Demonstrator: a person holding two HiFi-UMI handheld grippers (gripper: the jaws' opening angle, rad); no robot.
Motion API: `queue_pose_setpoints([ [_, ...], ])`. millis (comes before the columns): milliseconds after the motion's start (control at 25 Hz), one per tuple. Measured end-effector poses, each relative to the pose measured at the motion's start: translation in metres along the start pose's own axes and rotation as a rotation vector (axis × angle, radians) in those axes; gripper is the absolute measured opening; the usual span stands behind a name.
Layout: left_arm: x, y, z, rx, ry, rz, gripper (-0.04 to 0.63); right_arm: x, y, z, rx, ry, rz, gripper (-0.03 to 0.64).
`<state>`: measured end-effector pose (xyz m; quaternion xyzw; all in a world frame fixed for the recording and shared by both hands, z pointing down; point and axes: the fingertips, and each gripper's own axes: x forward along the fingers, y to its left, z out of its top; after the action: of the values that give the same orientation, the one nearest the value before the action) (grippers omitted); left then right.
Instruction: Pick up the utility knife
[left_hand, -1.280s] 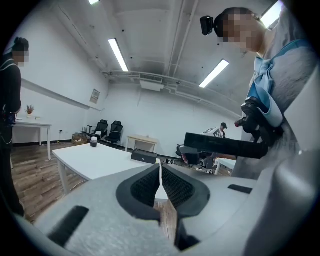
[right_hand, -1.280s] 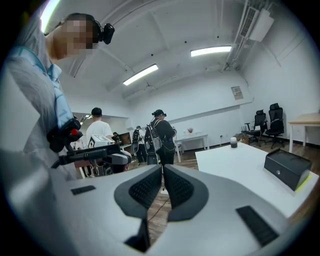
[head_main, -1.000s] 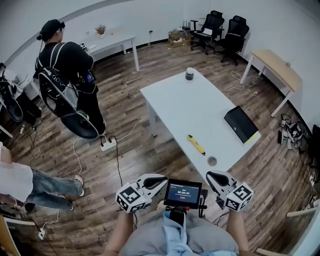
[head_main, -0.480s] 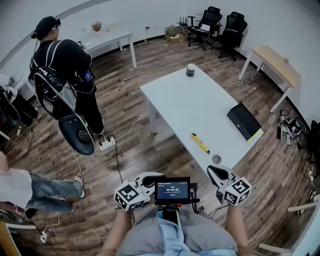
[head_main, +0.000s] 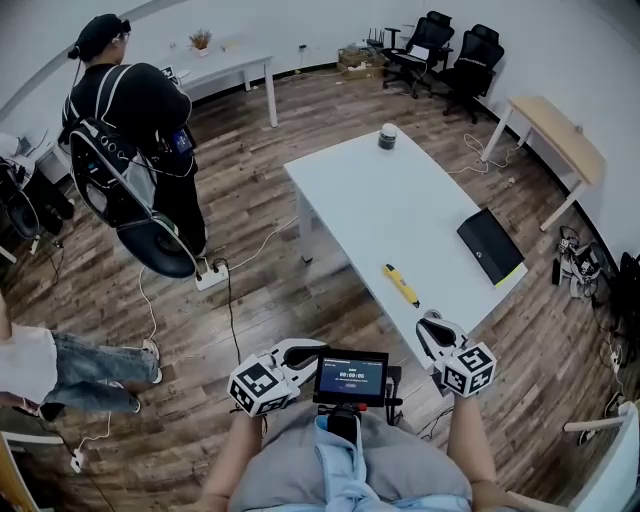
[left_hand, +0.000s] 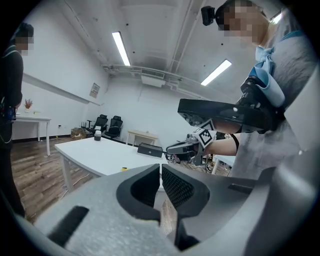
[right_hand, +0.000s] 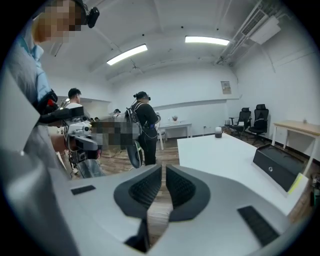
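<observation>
The yellow utility knife (head_main: 401, 285) lies on the white table (head_main: 400, 205) near its front corner; in the left gripper view only a small yellow bit of the knife (left_hand: 124, 169) shows over the jaws. My right gripper (head_main: 430, 319) hovers at the table's near corner, just short of the knife, shut and holding nothing. The left gripper (head_main: 316, 351) stays low by my waist, left of the table, shut and empty too. In their own views the left gripper (left_hand: 160, 168) and right gripper (right_hand: 163, 170) show pads nearly touching.
A black box (head_main: 490, 246) sits at the table's right edge and a small jar (head_main: 388, 137) at its far end. A person with a backpack (head_main: 130, 110) stands on the left, beside a power strip (head_main: 210, 278). Office chairs (head_main: 440, 55) and a wooden desk (head_main: 555, 135) line the walls.
My right gripper has moved forward and down to the table's near corner, covering the small round mark there. The left gripper has hardly moved. Both stay shut.
</observation>
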<state>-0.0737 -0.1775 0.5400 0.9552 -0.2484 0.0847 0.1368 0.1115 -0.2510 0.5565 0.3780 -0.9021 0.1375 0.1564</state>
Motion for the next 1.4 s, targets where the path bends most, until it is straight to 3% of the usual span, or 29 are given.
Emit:
queue_pose_setpoints([
  [640, 0.013, -0.006, -0.018, -0.014, 0.022, -0.022, 0.020, 0.038, -0.045, -0.031, -0.011, 0.153, -0.011, 0.037],
  [840, 0.019, -0.003, -0.017, -0.025, 0.026, -0.018, 0.020, 0.054, -0.062, -0.040, -0.006, 0.206, -0.013, 0.107],
  [1400, 0.027, 0.004, -0.026, -0.040, 0.055, -0.014, 0.020, 0.087, -0.098, -0.075, -0.027, 0.350, -0.032, 0.120],
])
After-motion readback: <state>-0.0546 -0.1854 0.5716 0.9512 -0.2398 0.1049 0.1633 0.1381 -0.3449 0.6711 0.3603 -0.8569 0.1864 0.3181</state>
